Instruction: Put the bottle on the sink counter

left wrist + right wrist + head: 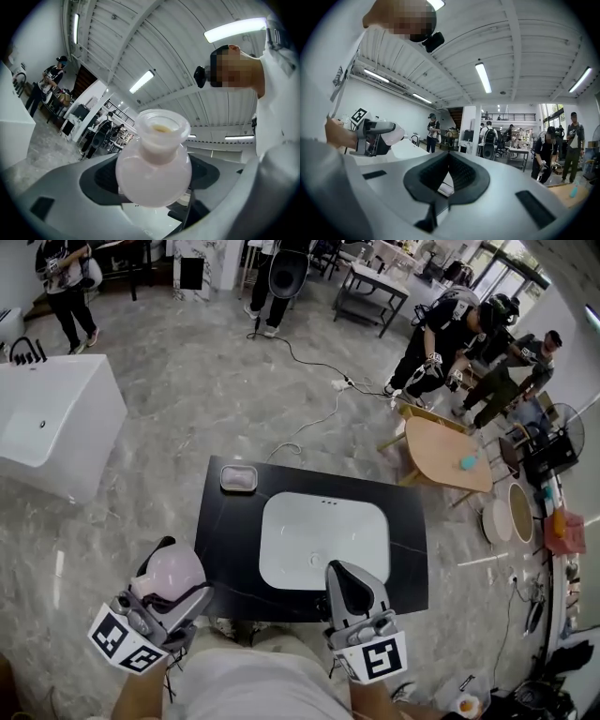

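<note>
A round, pale pink bottle (172, 570) with a wide open neck sits between the jaws of my left gripper (185, 579), which is shut on it, left of the counter's near corner. In the left gripper view the bottle (154, 168) fills the middle, neck up. The sink counter (225, 531) is a black slab with a white basin (323, 535) set in it. My right gripper (343, 570) is over the counter's front edge, shut and holding nothing. In the right gripper view its pads (449, 157) meet, and the left gripper (377, 136) with the bottle (397, 133) shows at the left.
A small soap dish (238, 478) lies on the counter's far left corner. A white bathtub (47, 427) stands to the left and a wooden table (450, 451) to the right. A cable (309, 362) trails over the marble floor. Several people stand further back.
</note>
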Available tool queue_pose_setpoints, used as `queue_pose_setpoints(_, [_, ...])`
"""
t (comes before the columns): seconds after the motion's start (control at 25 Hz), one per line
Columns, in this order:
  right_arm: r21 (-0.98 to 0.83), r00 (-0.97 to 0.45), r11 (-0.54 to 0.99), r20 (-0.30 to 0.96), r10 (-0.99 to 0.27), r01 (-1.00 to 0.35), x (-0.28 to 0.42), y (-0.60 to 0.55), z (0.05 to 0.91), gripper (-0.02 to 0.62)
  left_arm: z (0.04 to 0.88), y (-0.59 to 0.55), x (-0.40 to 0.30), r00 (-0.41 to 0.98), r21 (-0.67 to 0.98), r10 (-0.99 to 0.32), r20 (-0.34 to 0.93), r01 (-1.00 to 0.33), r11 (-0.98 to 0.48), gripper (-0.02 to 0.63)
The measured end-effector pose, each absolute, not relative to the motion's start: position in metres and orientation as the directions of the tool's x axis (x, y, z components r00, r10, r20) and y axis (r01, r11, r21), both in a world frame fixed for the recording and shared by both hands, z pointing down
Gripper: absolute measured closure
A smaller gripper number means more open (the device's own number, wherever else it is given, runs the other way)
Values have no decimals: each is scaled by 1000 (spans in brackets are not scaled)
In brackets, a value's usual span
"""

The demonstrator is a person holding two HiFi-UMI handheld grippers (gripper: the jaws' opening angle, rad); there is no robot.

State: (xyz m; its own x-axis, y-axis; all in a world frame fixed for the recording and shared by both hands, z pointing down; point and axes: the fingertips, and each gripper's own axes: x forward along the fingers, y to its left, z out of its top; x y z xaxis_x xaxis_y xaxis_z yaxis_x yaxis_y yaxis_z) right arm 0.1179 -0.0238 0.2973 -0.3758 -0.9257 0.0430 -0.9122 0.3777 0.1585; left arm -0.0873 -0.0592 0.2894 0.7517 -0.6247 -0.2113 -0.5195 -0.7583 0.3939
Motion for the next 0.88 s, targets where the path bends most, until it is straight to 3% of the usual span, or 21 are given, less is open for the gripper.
queue_pose_setpoints(0.4, [111,-464,469,73,-883,-876,136,-53,317,586,321,-69,-65,691,414,-711,-131,-613,-673,201])
queue_pose_setpoints(0.88, [65,-537,547,125,-834,-835,109,-55,362,586,422,-64,-63,656,355,-749,99,-726,-589,201])
